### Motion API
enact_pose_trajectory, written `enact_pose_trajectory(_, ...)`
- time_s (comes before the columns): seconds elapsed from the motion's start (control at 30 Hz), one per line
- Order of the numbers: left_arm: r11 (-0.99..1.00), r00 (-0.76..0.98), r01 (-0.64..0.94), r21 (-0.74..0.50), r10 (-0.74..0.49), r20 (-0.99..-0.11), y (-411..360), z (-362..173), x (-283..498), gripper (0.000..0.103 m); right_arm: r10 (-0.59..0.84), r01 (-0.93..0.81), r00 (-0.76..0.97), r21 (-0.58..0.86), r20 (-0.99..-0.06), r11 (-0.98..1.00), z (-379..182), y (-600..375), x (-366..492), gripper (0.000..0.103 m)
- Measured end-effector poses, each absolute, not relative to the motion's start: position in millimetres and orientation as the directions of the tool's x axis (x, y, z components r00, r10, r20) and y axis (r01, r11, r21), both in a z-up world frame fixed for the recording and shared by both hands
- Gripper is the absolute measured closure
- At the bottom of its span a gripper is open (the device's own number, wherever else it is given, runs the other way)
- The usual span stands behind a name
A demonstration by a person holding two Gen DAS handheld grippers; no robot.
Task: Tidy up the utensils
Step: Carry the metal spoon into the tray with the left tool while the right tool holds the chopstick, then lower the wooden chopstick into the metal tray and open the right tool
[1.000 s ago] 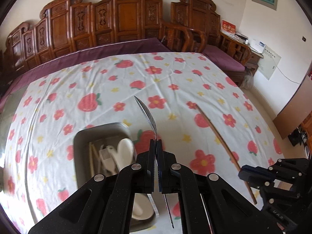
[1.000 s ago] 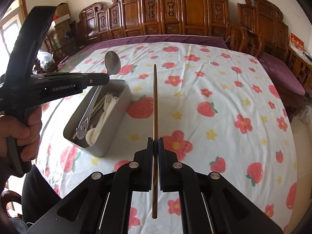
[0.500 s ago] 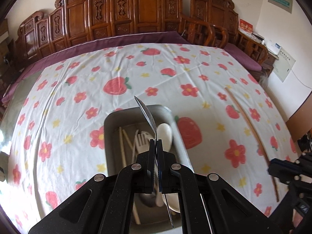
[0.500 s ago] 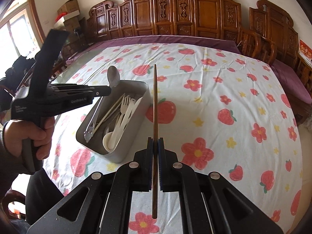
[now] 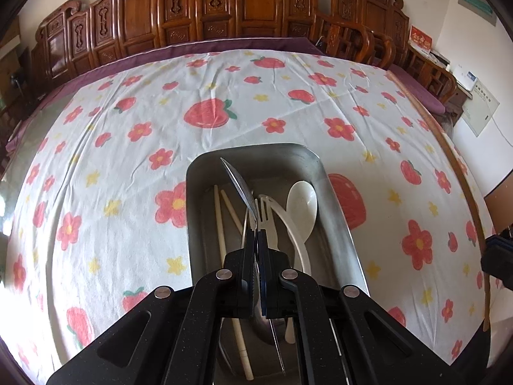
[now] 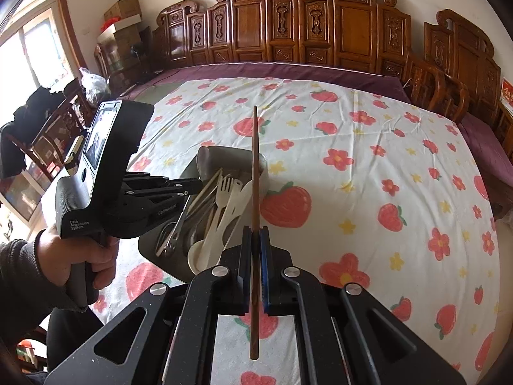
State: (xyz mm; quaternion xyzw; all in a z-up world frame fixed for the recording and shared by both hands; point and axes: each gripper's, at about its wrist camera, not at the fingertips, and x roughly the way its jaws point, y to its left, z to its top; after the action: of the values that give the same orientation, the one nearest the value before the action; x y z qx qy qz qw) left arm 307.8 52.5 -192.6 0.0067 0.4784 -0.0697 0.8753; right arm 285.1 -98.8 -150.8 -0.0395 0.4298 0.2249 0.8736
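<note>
My left gripper point(image 5: 256, 234) is shut on a metal spoon point(image 5: 238, 183) and holds it low over the steel tray point(image 5: 256, 151), bowl end pointing forward. Inside the tray lie a white spoon point(image 5: 303, 202), a white fork point(image 5: 266, 211) and pale chopsticks point(image 5: 220, 224). My right gripper point(image 6: 255, 234) is shut on a long brown chopstick point(image 6: 255, 160), which points forward along the tray's point(image 6: 224, 155) right edge. The right wrist view shows the left gripper point(image 6: 196, 186) from the side above the tray, with the spoon's handle point(image 6: 168, 245) hanging down into it.
A floral tablecloth point(image 5: 288, 102) covers the table. Carved wooden chairs point(image 6: 288, 32) line the far side. A person's hand point(image 6: 80, 256) and dark sleeve hold the left gripper's handle at the table's near left edge. Boxes and furniture stand at the far left.
The left gripper has come down and over the tray with the spoon, so the tray now lies right under it. The right gripper with the brown chopstick has shifted closer to the tray.
</note>
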Motion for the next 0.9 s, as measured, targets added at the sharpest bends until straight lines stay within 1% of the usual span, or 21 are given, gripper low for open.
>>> enact_pose_trajectory(0.23, 0.989, 0.538, 0.127, -0.07, -0.128, -0.833, 61, -190, 305, 0.102, 0.357, -0.434, 0.518, 0.12, -0.777, 0.893, -156, -90, 287, 0.097)
enact_pose_trajectory(0.53, 0.987, 0.587, 0.134, -0.087, -0.15, -0.796, 74, -168, 293, 0.102, 0.361, -0.445, 0.505, 0.123, -0.784, 0.887, -162, -79, 290, 0.097)
enact_pose_trajectory(0.9, 0.991, 0.618, 0.11, -0.082, -0.132, -0.775, 106, -156, 263, 0.102, 0.41, -0.46, 0.444, 0.19, -0.797, 0.867, -180, -42, 304, 0.097)
